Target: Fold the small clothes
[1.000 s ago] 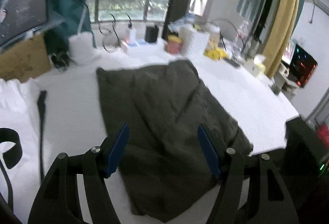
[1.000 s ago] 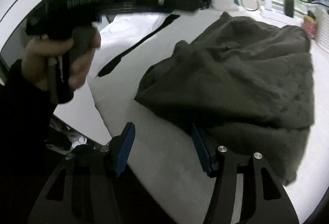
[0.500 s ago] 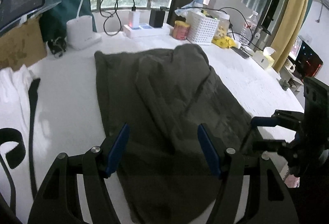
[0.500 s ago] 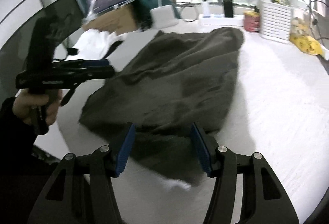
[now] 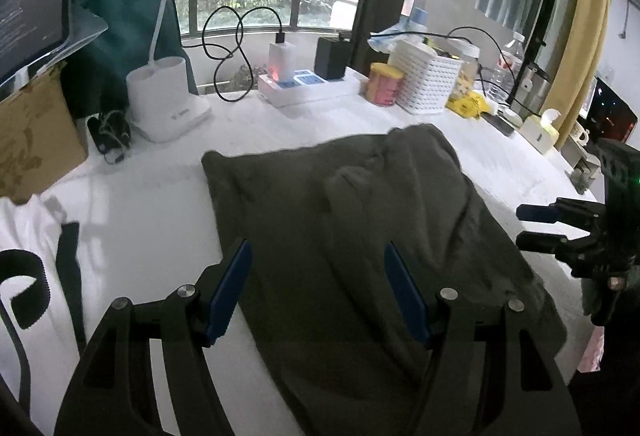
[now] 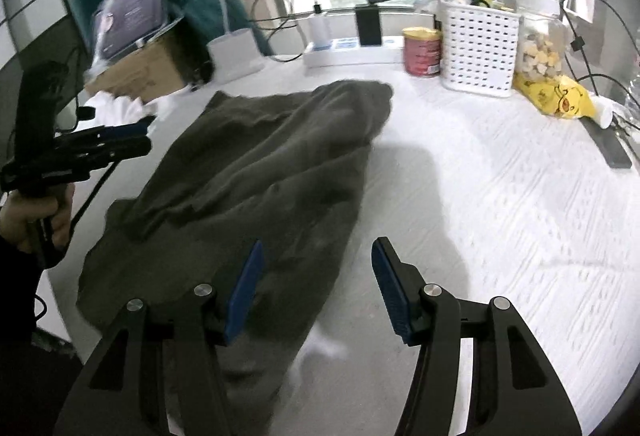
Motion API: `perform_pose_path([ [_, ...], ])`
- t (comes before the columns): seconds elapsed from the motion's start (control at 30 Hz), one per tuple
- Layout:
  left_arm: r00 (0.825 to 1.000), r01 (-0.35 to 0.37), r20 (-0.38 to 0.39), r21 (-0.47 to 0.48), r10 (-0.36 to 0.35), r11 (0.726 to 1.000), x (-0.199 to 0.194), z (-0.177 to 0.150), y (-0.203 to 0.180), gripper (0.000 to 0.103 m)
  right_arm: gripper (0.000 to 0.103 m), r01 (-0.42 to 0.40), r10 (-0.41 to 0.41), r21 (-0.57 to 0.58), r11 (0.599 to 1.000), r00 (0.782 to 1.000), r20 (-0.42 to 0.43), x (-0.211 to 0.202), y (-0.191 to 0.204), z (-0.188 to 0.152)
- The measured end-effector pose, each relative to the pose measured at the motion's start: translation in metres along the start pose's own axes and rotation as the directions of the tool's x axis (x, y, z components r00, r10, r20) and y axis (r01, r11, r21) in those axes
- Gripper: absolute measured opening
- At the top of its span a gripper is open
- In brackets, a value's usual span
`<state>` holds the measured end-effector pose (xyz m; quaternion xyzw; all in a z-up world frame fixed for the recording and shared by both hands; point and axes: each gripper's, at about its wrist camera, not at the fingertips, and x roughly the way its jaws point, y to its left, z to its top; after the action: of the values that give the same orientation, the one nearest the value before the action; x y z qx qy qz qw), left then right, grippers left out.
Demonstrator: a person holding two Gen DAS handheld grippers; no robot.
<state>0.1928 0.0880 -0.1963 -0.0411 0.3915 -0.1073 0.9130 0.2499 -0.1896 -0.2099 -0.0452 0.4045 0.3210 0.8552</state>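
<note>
A dark olive garment (image 5: 360,236) lies rumpled on the white tablecloth (image 5: 144,220); in the right wrist view the same garment (image 6: 256,172) spreads from the middle toward the near left edge. My left gripper (image 5: 318,288) hangs open above the garment's near part, nothing between its blue pads. My right gripper (image 6: 316,282) is open too, over the garment's right hem and the bare cloth. Each gripper shows in the other's view: the right gripper (image 5: 536,226) at the table's right edge, the left gripper (image 6: 132,138) held in a hand (image 6: 36,212) at the left.
White clothes (image 5: 28,236) with a black strap lie at the left. Along the back stand a cardboard box (image 5: 36,132), a white lamp base (image 5: 164,100), a power strip (image 5: 308,88), a can (image 5: 384,84), a white basket (image 6: 478,48), a yellow bag (image 6: 556,96). Bare tablecloth (image 6: 520,220) spreads at the right.
The left gripper moved forward over the garment. The right gripper swung from the garment's left front edge round to its right side, and its view now faces the window. Both stayed open.
</note>
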Motion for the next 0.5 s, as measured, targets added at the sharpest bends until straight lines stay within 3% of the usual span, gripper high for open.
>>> perform_pose_path([
  [0.17, 1.0, -0.002, 0.01, 0.021, 0.002, 1.0, 0.014, 0.012, 0.011, 0.068, 0.06, 0.021, -0.021, 0.025, 0.999, 1.0, 0.005, 0.013, -0.01, 0.018],
  [0.27, 1.0, 0.029, 0.011, 0.021, -0.029, 0.999, 0.027, 0.021, 0.019, 0.05, 0.06, 0.008, -0.008, 0.046, 0.999, 1.0, 0.017, 0.018, -0.016, 0.025],
  [0.5, 1.0, 0.022, -0.02, -0.025, -0.023, 0.999, 0.062, 0.037, 0.039, 0.05, 0.06, 0.031, -0.034, 0.069, 0.997, 0.998, 0.043, 0.03, -0.03, 0.044],
])
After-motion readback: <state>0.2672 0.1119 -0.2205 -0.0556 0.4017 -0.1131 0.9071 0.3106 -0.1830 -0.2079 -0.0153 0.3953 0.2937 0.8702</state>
